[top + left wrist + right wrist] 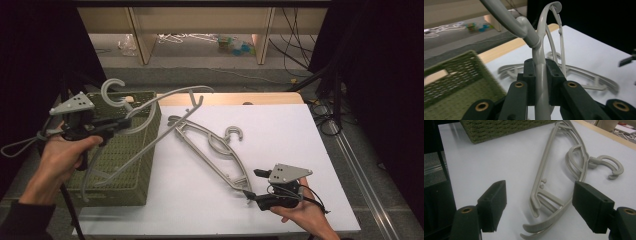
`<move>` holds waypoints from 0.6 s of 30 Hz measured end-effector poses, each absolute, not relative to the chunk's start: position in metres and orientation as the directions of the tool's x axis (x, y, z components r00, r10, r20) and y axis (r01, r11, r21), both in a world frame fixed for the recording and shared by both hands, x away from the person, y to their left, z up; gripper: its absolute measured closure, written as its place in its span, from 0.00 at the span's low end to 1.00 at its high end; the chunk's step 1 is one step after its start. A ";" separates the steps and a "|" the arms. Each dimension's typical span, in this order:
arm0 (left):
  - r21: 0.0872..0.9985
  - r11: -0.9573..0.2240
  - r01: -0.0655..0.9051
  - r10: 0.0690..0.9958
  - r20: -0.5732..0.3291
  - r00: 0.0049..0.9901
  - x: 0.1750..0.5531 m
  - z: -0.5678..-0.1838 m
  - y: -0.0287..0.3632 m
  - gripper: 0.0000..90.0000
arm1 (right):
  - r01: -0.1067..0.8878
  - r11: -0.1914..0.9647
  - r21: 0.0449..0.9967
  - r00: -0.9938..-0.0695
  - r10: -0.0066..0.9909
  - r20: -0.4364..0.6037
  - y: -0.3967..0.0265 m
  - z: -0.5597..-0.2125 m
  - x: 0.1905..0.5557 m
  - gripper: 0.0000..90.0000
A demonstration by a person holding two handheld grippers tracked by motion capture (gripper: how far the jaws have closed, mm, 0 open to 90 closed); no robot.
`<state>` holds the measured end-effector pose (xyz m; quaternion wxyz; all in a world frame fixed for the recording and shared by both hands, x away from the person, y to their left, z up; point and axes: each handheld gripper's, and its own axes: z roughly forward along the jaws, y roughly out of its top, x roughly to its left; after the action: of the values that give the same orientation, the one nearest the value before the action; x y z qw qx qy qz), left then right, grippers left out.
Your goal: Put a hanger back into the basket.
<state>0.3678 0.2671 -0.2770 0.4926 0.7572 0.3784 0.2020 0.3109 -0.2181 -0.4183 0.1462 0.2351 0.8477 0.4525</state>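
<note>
My left gripper (119, 125) is shut on the neck of a grey plastic hanger (170, 95) and holds it above the green woven basket (131, 161). In the left gripper view, the jaws of the left gripper (541, 75) clamp the stem of the held hanger (524, 25) just below its hook. More grey hangers (215, 145), stacked together, lie flat on the white table top (285, 130). My right gripper (252, 184) is open at their near end, low over the table. In the right gripper view, the right gripper (542, 206) has its jaws wide apart on either side of the tips of the lying hangers (549, 165).
The basket (499, 127) stands at the table's left edge. A wooden strip (250, 98) runs along the far edge. Beyond it are shelf legs and floor clutter (235, 45). Cables (325, 115) hang at the right.
</note>
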 end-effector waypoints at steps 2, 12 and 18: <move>0.897 -0.228 0.379 0.791 -0.056 0.609 0.375 -0.275 0.276 0.89 | 0.265 0.478 0.837 -0.848 0.529 -0.033 -0.218 -0.419 0.311 0.32; 0.882 -0.205 0.425 0.847 -0.059 0.529 0.404 -0.283 0.315 0.89 | 0.273 0.480 0.834 -0.853 0.522 -0.021 -0.218 -0.420 0.311 0.32; 0.865 -0.213 0.454 0.869 -0.044 0.492 0.415 -0.296 0.336 0.89 | 0.276 0.476 0.835 -0.853 0.521 -0.015 -0.217 -0.421 0.311 0.32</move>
<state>0.4151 0.3363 -0.2956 0.4416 0.7423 0.4456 0.2353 0.3114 -0.2168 -0.4207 0.1347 0.2350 0.8485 0.4547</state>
